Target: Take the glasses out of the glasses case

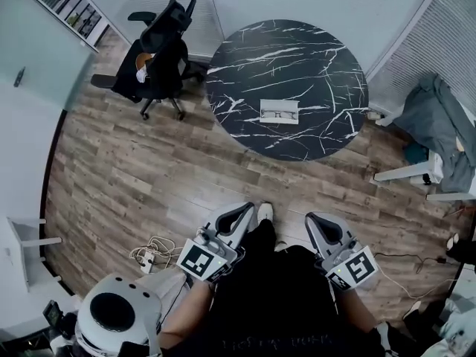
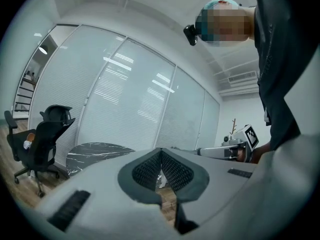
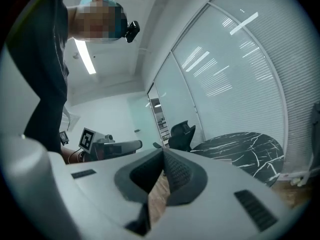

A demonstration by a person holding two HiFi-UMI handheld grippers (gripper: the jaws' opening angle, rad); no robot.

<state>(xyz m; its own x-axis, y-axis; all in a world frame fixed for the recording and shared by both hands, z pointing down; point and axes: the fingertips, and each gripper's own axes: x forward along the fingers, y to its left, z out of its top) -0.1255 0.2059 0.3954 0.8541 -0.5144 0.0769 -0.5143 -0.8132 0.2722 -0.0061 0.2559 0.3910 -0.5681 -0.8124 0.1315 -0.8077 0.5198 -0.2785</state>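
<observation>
A pale rectangular glasses case [image 1: 280, 111] lies on the round black marble table [image 1: 297, 58], well ahead of me. It is too small to tell whether it is open or what it holds. Both grippers hang low in front of the person's body, far from the table. My left gripper [image 1: 248, 207] has its jaws meeting at the tips with nothing between them [image 2: 160, 150]. My right gripper [image 1: 312, 218] is likewise shut and empty [image 3: 163, 152]. The table also shows in the left gripper view [image 2: 95, 151] and in the right gripper view [image 3: 240, 146].
A black office chair [image 1: 160, 54] stands left of the table. A power strip with cables [image 1: 152, 255] lies on the wooden floor near my left gripper. Grey clothing [image 1: 439, 121] is draped over white furniture at the right. Glass walls enclose the room.
</observation>
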